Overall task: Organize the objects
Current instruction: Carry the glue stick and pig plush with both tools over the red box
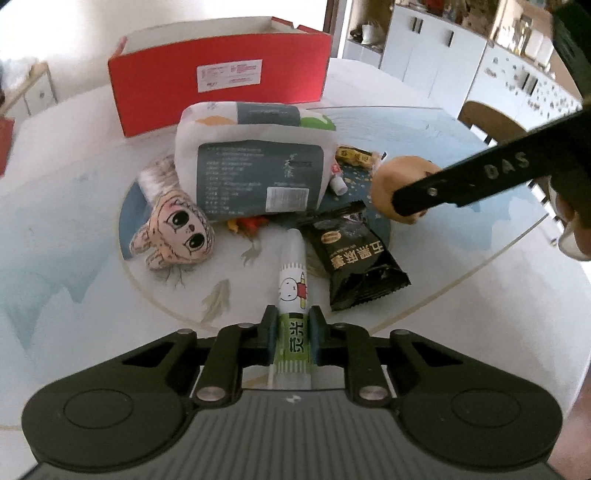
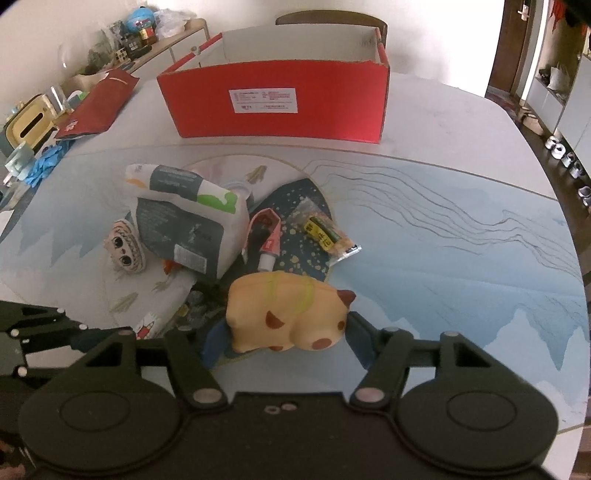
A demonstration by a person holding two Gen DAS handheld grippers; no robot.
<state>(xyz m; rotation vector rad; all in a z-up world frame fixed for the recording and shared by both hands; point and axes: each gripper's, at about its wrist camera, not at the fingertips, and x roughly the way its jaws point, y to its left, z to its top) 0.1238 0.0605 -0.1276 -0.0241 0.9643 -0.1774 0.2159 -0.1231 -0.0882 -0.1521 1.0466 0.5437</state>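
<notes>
My left gripper [image 1: 292, 328] is shut on a white and green tube [image 1: 291, 280] with a cartoon print; the tube points away over the table. My right gripper [image 2: 284, 339] holds a yellow squishy animal toy [image 2: 284, 314] with brown spots, its blue pads against both sides. In the left wrist view one right finger [image 1: 461, 184] crosses that toy [image 1: 391, 181]. An open red box [image 2: 280, 99] stands at the back. Between it and the grippers lies a pile: a white bag with a grey label [image 1: 255, 173], a doll-head plush [image 1: 177, 232] and a black snack packet [image 1: 354, 258].
A small pink tube with a white cap [image 2: 266, 240] and a yellow snack packet [image 2: 327, 232] lie beside the bag. A red pouch [image 2: 99, 103] and blue gloves [image 2: 44, 162] sit at the far left. A chair [image 2: 332, 22] stands behind the box. The table edge [image 2: 554, 184] curves on the right.
</notes>
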